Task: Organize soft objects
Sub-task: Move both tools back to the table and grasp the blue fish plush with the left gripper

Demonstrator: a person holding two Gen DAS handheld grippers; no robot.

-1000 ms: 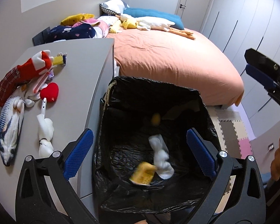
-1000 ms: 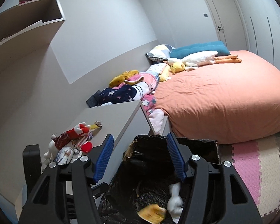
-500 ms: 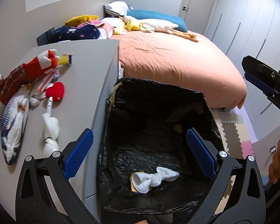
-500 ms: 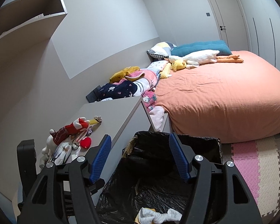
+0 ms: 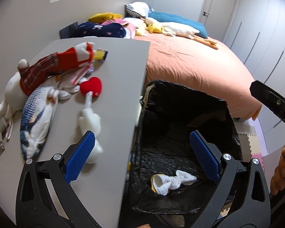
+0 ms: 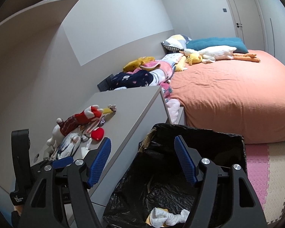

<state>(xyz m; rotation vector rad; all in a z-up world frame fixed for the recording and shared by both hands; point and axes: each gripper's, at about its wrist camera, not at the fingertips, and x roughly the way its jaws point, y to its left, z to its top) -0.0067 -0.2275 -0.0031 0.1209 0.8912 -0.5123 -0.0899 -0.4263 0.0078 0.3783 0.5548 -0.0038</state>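
A bin lined with a black bag (image 5: 182,102) (image 6: 228,135) stands beside the grey table (image 5: 121,76) (image 6: 134,110). At its bottom lies a white and yellow soft toy (image 5: 169,182) (image 6: 167,217). On the table lie a red and white plush (image 5: 57,62) (image 6: 79,118), a fish plush (image 5: 36,123) (image 6: 68,148), a red heart on a stick (image 5: 91,88) (image 6: 97,134) and a small white toy (image 5: 90,122). My left gripper (image 5: 141,142) is open and empty, straddling the table edge and the bin. My right gripper (image 6: 142,148) is open and empty above the bin's near left rim.
A bed with an orange cover (image 5: 191,62) (image 6: 233,95) runs behind the bin, with folded clothes (image 6: 142,76), pillows and a goose plush (image 6: 214,54) at its head. Foam floor mats (image 6: 264,171) lie to the right. A shelf (image 6: 36,13) hangs above the table.
The white and yellow toy has fallen to the bottom of the bin and settled. My left gripper has swung left toward the table. My right gripper has risen slightly.
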